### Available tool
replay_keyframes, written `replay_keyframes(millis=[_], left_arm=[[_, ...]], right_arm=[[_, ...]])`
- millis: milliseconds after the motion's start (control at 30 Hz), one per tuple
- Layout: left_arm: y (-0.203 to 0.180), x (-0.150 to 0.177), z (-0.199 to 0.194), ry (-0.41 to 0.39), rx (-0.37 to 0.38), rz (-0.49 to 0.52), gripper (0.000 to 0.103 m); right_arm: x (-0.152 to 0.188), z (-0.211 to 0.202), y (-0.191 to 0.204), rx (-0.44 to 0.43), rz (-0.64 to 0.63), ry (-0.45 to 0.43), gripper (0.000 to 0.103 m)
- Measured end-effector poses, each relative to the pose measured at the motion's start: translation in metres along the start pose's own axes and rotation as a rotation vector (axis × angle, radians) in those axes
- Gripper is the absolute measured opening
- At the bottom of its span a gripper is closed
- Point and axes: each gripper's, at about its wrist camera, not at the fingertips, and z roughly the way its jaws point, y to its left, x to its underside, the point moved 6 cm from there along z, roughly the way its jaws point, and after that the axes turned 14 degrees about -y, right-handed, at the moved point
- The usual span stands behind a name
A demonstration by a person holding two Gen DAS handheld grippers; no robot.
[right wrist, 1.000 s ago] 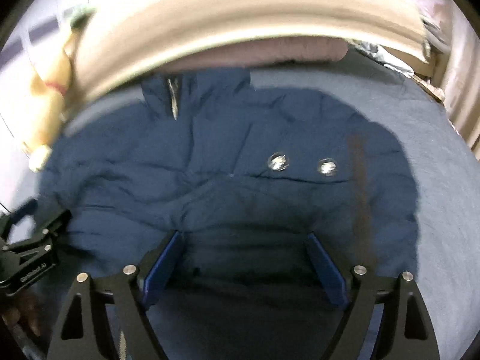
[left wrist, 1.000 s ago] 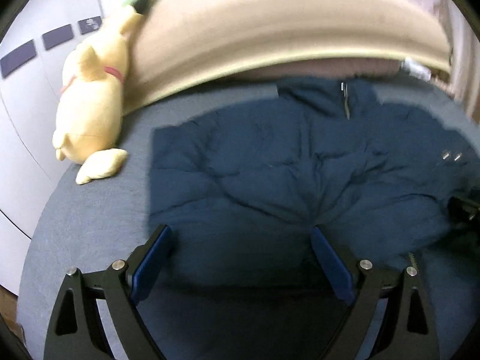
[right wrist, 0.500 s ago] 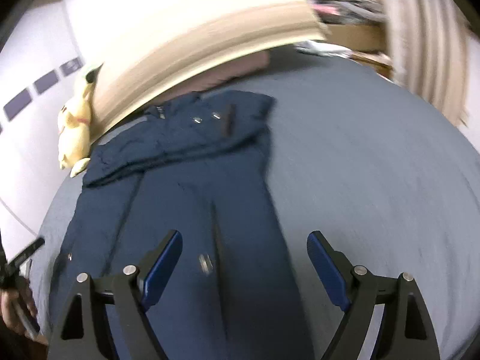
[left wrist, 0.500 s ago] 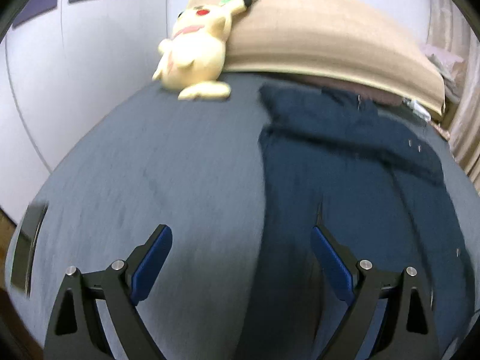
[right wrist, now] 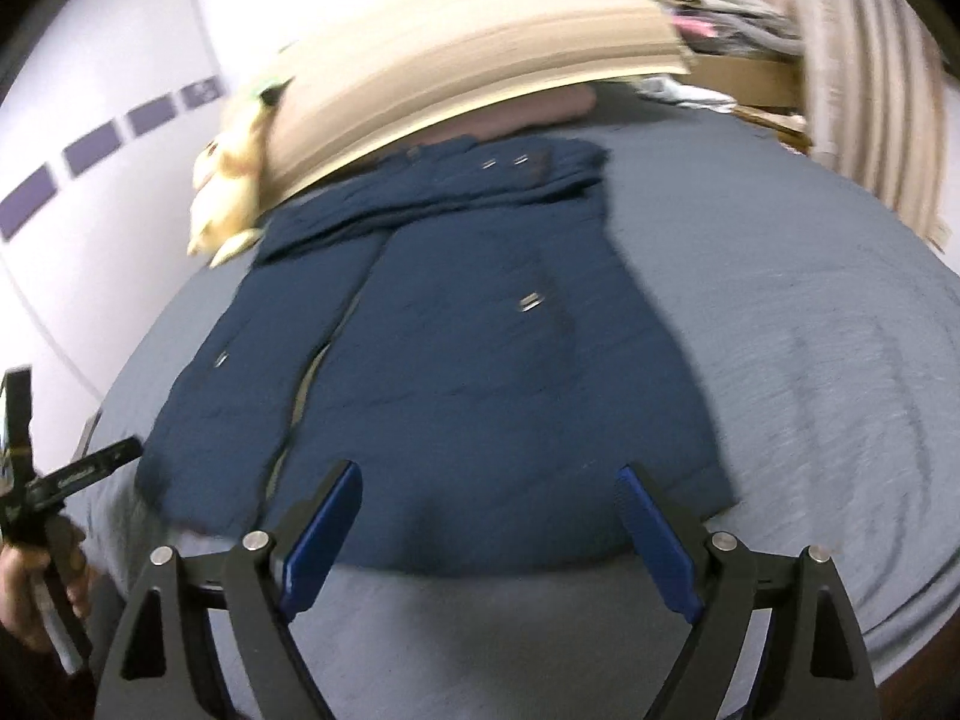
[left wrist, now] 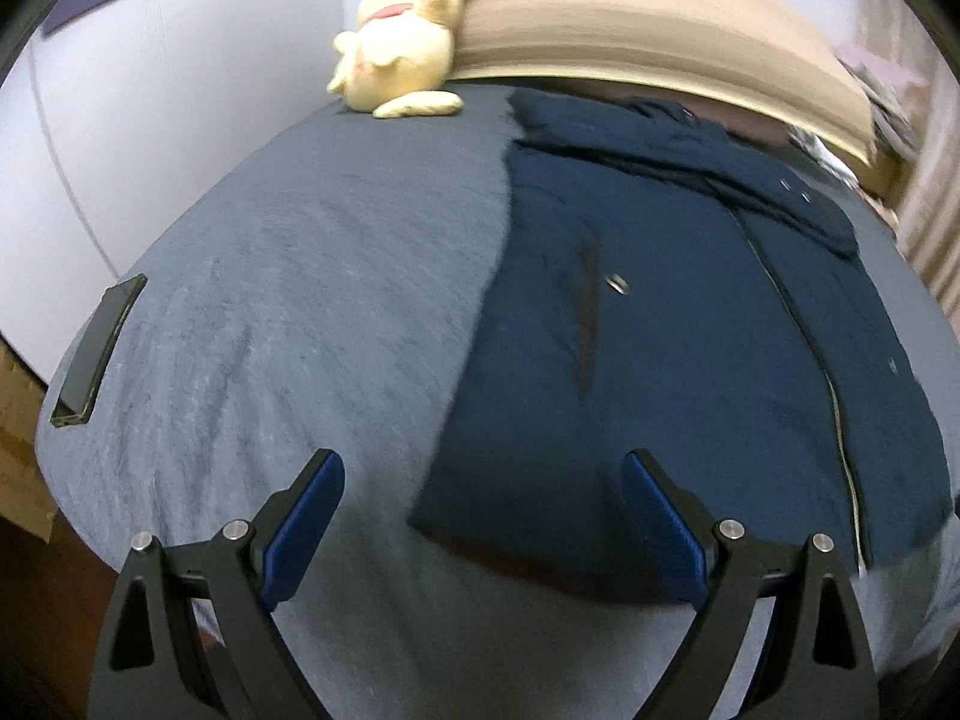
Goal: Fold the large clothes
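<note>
A: Where is the coat?

B: The big blue coat [left wrist: 678, 330] lies flat on the grey bed [left wrist: 288, 312]. Its collar is far away, up by the tan headboard [left wrist: 630, 30]. Its bottom edge is the near end. So the long way of the coat runs from the jaws up to the headboard. It looks like the sleeves are folded across the top.

A: Where are the jaws?

B: Both sit at the bottom edge. The left gripper [left wrist: 483, 528] is over the coat's left bottom corner. The right gripper [right wrist: 492, 531] is over the bottom edge nearer the right corner. Each hand has its own corner close by.

A: Are they holding anything?

B: No. Both sets of jaws are spread wide, and the blue pads [right wrist: 327, 534] press on nothing. The coat is just past them and a bit below.

A: What comes next, do you think?

B: I think each one should pinch its corner, then lift the bottom edge up toward the collar.

A: What else is there?

B: A yellow plush toy [left wrist: 399, 42] by the headboard, and a dark phone [left wrist: 99, 351] at the bed's left edge. Both are well apart from the coat.
</note>
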Motion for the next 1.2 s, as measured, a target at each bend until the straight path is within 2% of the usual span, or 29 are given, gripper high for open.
replay_keyframes(millis=[100, 300, 1200], left_arm=[[-0.009, 0.008, -0.007, 0.001, 0.015, 0.025, 0.094], [-0.015, 0.025, -0.01, 0.018, 0.017, 0.05, 0.094], [-0.017, 0.036, -0.021, 0.015, 0.005, 0.049, 0.094]], right_arm=[[0.012, 0.001, 0.017, -0.039, -0.003, 0.029, 0.089], [0.027, 0.002, 0.027, -0.051, -0.016, 0.043, 0.089], [0.03, -0.008, -0.006, 0.001, 0.055, 0.023, 0.089]])
